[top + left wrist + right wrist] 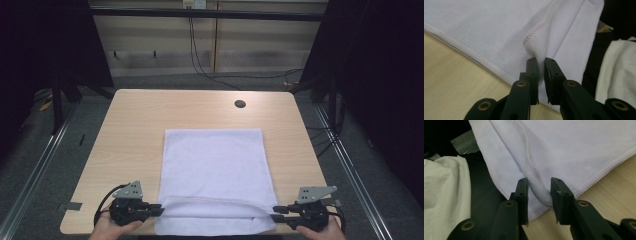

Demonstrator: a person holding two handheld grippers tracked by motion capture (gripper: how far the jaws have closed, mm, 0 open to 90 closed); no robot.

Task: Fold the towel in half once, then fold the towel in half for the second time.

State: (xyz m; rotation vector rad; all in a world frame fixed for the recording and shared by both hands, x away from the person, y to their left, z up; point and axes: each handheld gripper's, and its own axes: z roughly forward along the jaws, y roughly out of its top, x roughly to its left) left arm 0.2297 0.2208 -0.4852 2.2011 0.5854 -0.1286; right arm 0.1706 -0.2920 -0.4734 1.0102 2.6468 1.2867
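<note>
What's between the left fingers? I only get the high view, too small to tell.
Observer: The left gripper has its fingers nearly together, with a folded corner of the white towel tucked between the tips. I can't tell whether they pinch it.
Operator: And the right one?
Observer: The right gripper is open. A rolled hem of the towel sits between the fingers, against one of them, with a clear gap to the other.
Operator: Any mark on that hem?
Observer: On the left side, a short run of pinkish stitching just beyond the fingertips.
</note>
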